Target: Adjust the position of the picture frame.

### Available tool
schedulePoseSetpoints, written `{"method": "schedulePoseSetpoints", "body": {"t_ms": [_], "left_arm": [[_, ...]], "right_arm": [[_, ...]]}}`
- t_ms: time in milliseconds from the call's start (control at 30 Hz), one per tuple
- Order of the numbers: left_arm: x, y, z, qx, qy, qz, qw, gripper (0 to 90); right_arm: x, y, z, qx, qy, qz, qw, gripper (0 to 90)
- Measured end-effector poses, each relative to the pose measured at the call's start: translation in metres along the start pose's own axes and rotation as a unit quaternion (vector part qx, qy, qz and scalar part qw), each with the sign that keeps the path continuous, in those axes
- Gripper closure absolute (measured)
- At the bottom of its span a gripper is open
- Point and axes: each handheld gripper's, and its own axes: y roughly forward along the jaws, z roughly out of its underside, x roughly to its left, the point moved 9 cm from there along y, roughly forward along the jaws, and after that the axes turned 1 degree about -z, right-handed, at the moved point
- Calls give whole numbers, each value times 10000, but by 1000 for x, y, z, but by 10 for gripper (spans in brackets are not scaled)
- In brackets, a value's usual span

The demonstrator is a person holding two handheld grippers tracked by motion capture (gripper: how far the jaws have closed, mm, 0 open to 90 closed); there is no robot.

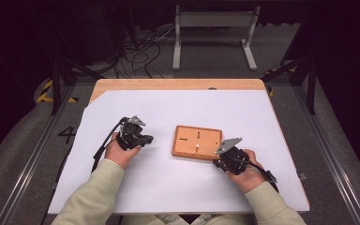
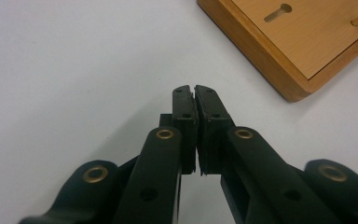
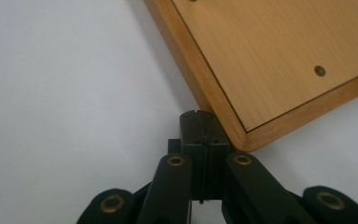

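A flat wooden board (image 1: 197,142) with slots in its face lies on the white sheet a little right of the table's middle. My left gripper (image 1: 148,139) rests on the sheet to the board's left and points toward it, clear of it. In the left gripper view its jaws (image 2: 194,88) stand together with nothing between them, and the board's corner (image 2: 303,42) with a keyhole slot (image 2: 278,12) lies ahead to the right. My right gripper (image 1: 217,164) sits at the board's near right corner. Its shut tips (image 3: 198,114) are right against the board's edge (image 3: 223,116).
A white sheet (image 1: 168,187) covers the wooden table (image 1: 178,84), whose far edge shows bare. Metal rails (image 1: 326,154) run along both sides. Cables (image 1: 140,51) and a white stand (image 1: 213,21) are on the floor beyond the table.
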Motion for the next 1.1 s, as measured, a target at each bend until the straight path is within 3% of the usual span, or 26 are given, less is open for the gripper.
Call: {"method": "schedulePoseSetpoints", "body": {"t_ms": [67,267,300,333,433,533,633,733,833,933,1000,1100], "left_arm": [[0,0,0,7,-1,9,10000,861],[1,0,0,1,4,-11,10000,842],[1,-1,0,-12,14,-18,10000,832],[1,-1,0,-21,-4,-10,10000,832],[1,0,0,-28,-25,-5,10000,791],[1,0,0,-5,0,-25,10000,791],[0,0,0,-1,3,-27,10000,800],[2,0,1,19,6,-35,10000,800],[1,0,1,17,-24,-14,10000,797],[2,0,1,11,-15,-34,10000,794],[2,-1,1,4,-36,-24,10000,790],[3,-1,1,3,-41,-38,10000,786]], "right_arm": [[-8,0,2,-26,16,137,9999,900],[-9,-3,1,-90,104,77,9999,900],[-9,-10,-3,-258,193,-26,9995,900],[-9,-10,-3,-258,193,-26,9995,900],[-25,-23,-12,-597,381,248,9972,900],[-49,-26,-12,-713,748,576,9930,900],[-73,-19,-9,-673,1144,743,9884,900],[-86,-9,-8,-590,1306,859,9859,900],[-96,0,-7,-461,1368,961,9848,900],[-102,9,-10,-459,1415,915,9846,900],[-100,16,-12,-382,1398,818,9861,900],[-99,17,-12,-258,1272,973,9868,900]]}}
